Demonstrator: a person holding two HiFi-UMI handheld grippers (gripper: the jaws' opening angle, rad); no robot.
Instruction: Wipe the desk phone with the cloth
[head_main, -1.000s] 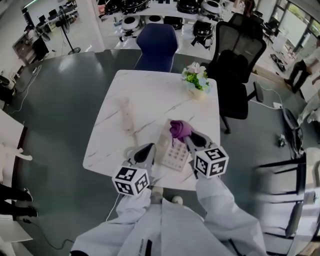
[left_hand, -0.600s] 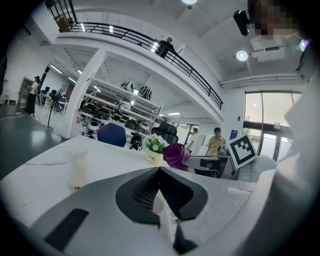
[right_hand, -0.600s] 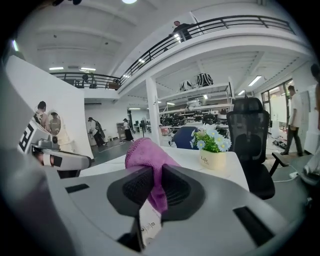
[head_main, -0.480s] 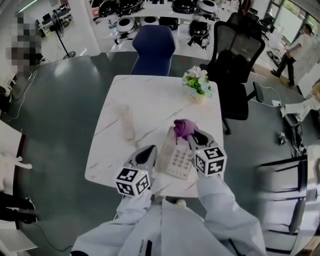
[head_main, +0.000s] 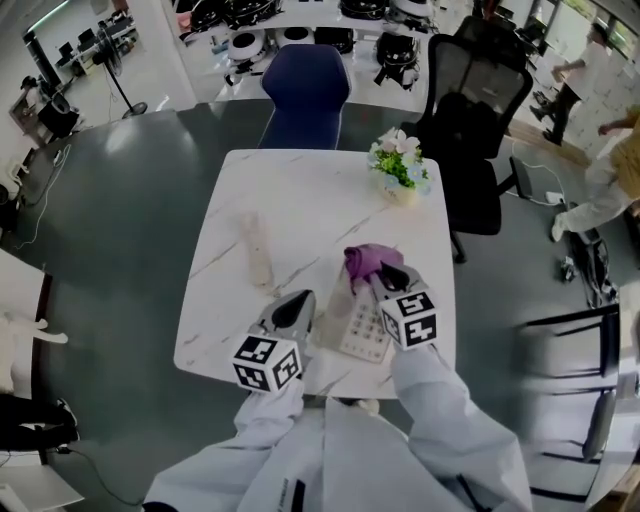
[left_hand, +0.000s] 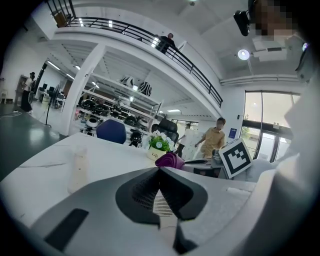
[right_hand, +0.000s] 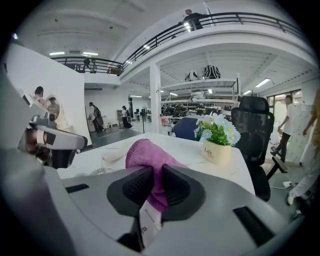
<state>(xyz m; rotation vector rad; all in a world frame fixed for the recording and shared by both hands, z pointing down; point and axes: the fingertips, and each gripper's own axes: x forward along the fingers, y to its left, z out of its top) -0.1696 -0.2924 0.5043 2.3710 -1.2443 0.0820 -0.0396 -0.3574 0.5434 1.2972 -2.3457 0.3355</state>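
Pinched at its bunched fold by the right gripper (right_hand: 152, 187), the soft, limp purple cloth (right_hand: 145, 155) is held at the far end of the pale plastic desk phone (head_main: 355, 325), judged light and easily shoved, with the left gripper (left_hand: 159, 185) pressed together empty alongside, on a smooth white marble table (head_main: 300, 200) backed by office chairs (head_main: 305, 95).
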